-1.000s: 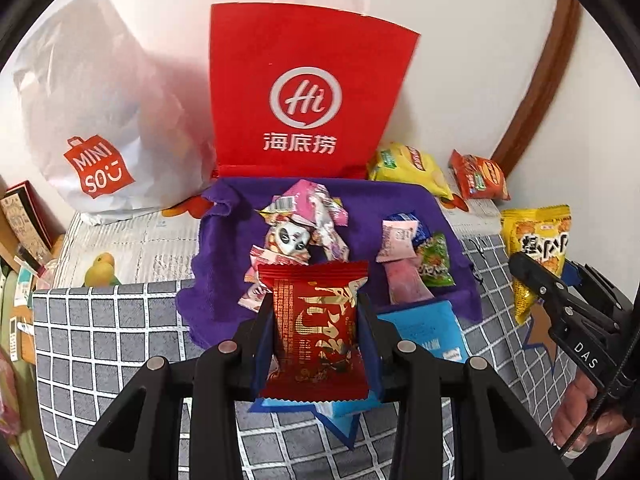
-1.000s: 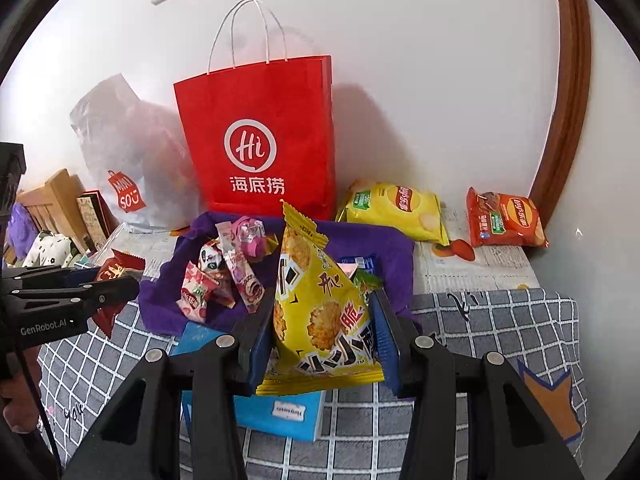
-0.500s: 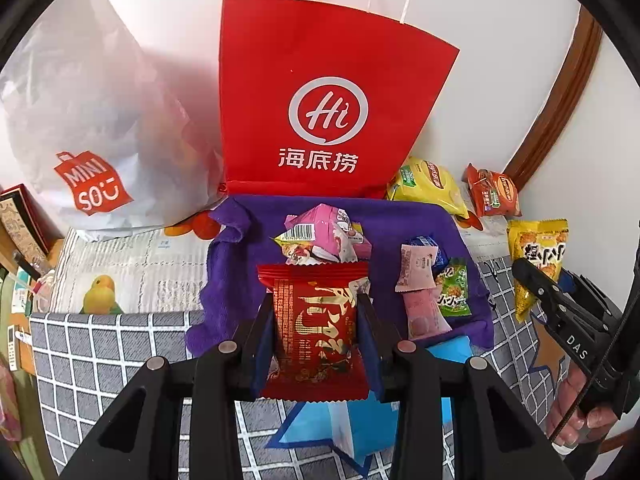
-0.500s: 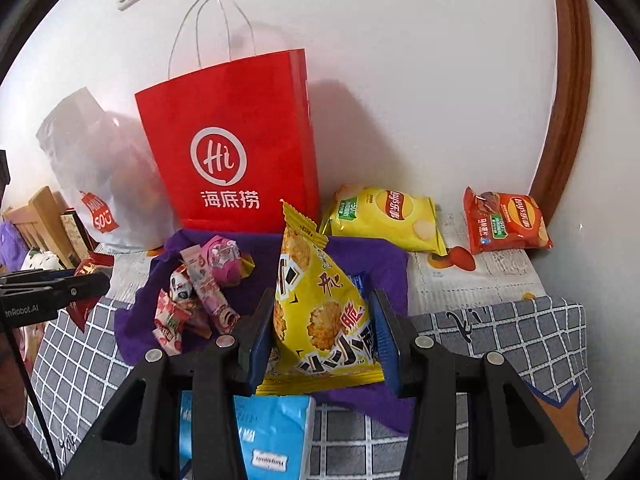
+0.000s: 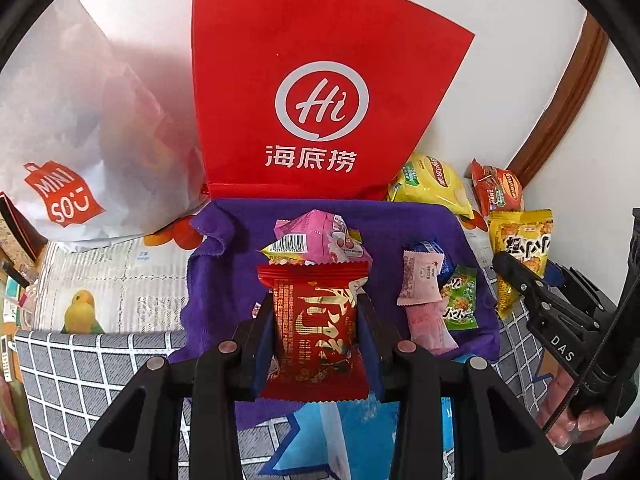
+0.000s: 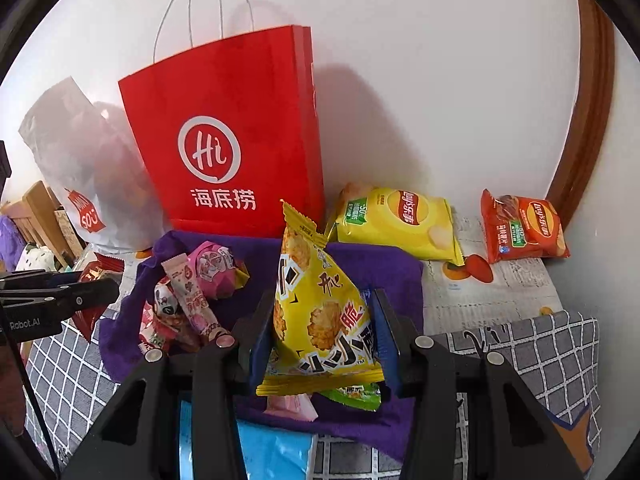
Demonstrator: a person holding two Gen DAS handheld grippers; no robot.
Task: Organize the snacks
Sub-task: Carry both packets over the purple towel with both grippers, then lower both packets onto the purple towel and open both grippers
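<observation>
Snacks: left claw [image 5: 316, 334] clamps red packet [image 5: 314, 332]; right claw [image 6: 324, 340] clamps yellow packet [image 6: 320, 312].

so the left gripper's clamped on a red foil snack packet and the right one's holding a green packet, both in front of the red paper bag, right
Not quite. The right gripper holds a yellow snack packet, not a green one, as the right wrist view shows. The left gripper is indeed clamped on the red foil snack packet, and both are in front of the red paper bag.
</observation>
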